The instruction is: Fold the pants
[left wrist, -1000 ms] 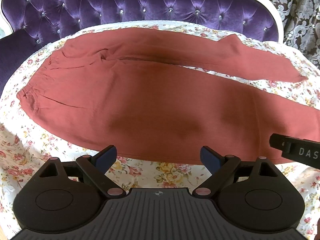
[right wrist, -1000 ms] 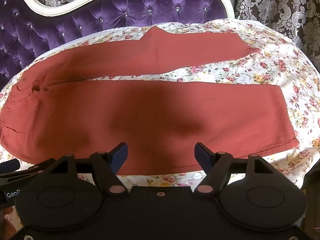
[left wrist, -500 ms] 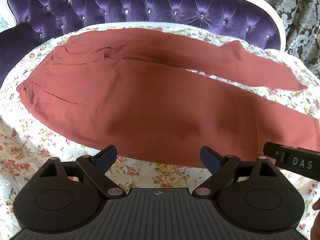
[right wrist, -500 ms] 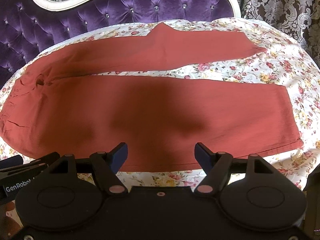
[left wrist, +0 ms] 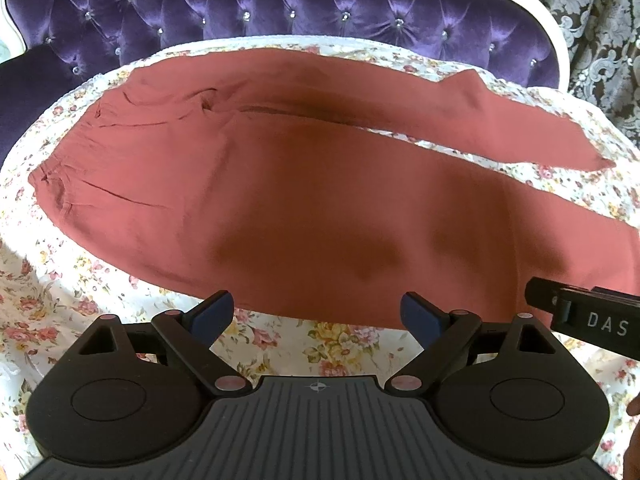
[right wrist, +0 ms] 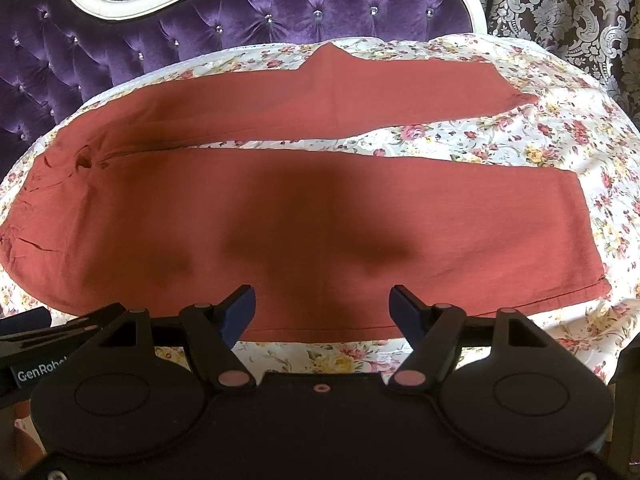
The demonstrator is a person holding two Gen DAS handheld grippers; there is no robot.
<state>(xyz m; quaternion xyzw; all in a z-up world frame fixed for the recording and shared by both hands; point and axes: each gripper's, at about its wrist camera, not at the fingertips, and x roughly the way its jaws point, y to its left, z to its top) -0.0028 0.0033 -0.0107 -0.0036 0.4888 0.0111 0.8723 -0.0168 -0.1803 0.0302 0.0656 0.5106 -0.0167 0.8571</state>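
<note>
Rust-red pants [left wrist: 304, 208] lie spread flat on the floral bedsheet [left wrist: 64, 304], legs apart, no fold made. Left tool [left wrist: 318, 314] and right tool [right wrist: 322, 306] hover wide open, empty, at the near edge.

- The pants [left wrist: 320, 208] run off the right edge of the left wrist view, so the near leg's hem is lost there.
- The waistband [right wrist: 12, 232] is clipped by the right wrist view's left edge.
</note>
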